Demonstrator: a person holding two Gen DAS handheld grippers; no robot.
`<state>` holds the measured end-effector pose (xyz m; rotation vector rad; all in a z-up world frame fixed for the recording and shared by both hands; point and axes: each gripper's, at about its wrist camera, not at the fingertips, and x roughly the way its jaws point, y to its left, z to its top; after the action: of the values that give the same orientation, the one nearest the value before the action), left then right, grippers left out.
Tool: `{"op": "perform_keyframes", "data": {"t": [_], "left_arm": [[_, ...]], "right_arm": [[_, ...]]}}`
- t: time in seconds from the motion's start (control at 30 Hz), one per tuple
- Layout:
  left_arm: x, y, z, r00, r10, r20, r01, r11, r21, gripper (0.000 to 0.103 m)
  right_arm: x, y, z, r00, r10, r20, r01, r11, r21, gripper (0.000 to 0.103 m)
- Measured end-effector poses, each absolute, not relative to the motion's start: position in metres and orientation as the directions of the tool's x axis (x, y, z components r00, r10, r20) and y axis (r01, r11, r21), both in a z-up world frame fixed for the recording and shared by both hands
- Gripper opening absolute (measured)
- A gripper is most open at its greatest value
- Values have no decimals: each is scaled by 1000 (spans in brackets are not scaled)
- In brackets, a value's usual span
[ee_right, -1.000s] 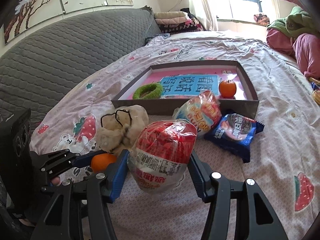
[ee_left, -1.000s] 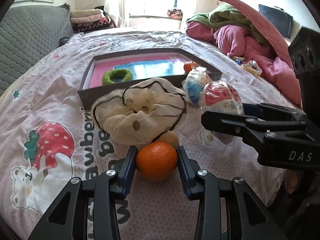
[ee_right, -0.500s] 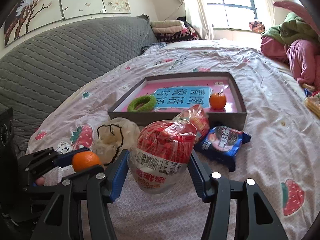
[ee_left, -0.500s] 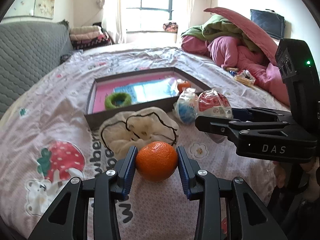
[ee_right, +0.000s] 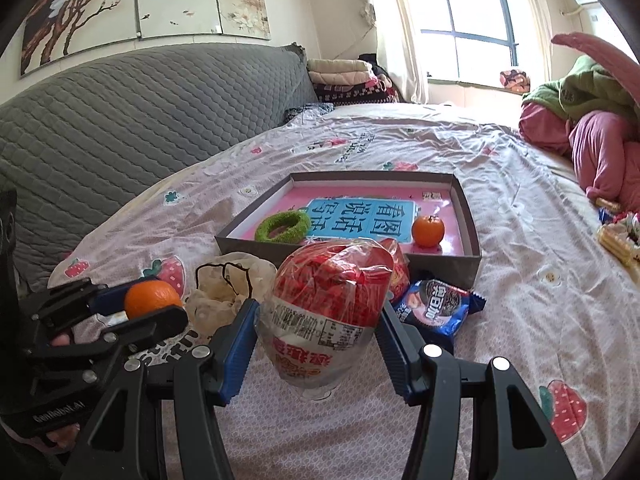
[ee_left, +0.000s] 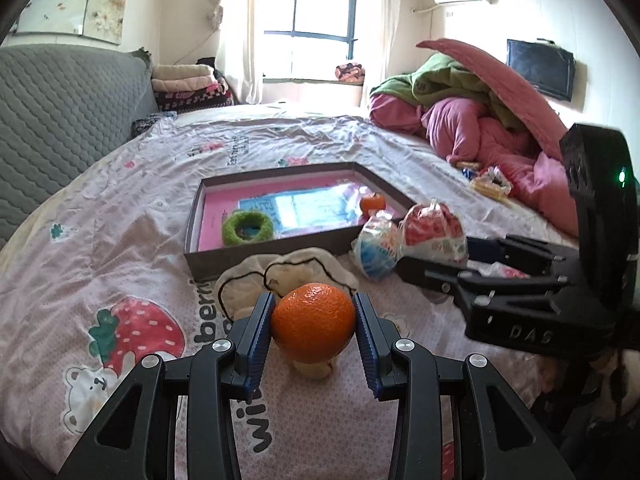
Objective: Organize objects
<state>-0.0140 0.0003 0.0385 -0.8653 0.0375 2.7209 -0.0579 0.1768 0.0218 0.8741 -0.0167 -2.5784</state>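
My left gripper [ee_left: 314, 322] is shut on an orange [ee_left: 313, 323], lifted above the bed sheet; the same orange [ee_right: 152, 298] shows at the left of the right wrist view. My right gripper [ee_right: 316, 322] is shut on a red and white snack bag [ee_right: 326, 308], held clear of the sheet. Farther back on the bed lies a shallow grey box [ee_left: 264, 254] with a pink floor; a green ring [ee_left: 247, 229] and a second orange [ee_left: 372, 202] lie in it. A cream scrunchie [ee_left: 288, 276] lies between the box and my left gripper.
A blue cookie packet [ee_right: 436, 312] and another snack bag [ee_left: 376, 254] lie in front of the box. A small tan object [ee_left: 314, 368] sits under the held orange. Grey padded headboard [ee_right: 120, 120] on the left, pink and green bedding [ee_left: 492, 120] piled at the right.
My left gripper has risen with the orange, off the sheet; the scrunchie and box now sit lower and farther in its view. The right gripper has kept its grip on the bag and tilted slightly upward.
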Motion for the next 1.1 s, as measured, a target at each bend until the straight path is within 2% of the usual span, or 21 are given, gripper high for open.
{"op": "perform_keyframes", "data": {"t": [1.1], "left_arm": [[-24,-14,45,-777,280,-564,-263,-958,-114,40]], "right_arm": [[-47,167,32,-752,-389,-532,415,-907,77,58]]}}
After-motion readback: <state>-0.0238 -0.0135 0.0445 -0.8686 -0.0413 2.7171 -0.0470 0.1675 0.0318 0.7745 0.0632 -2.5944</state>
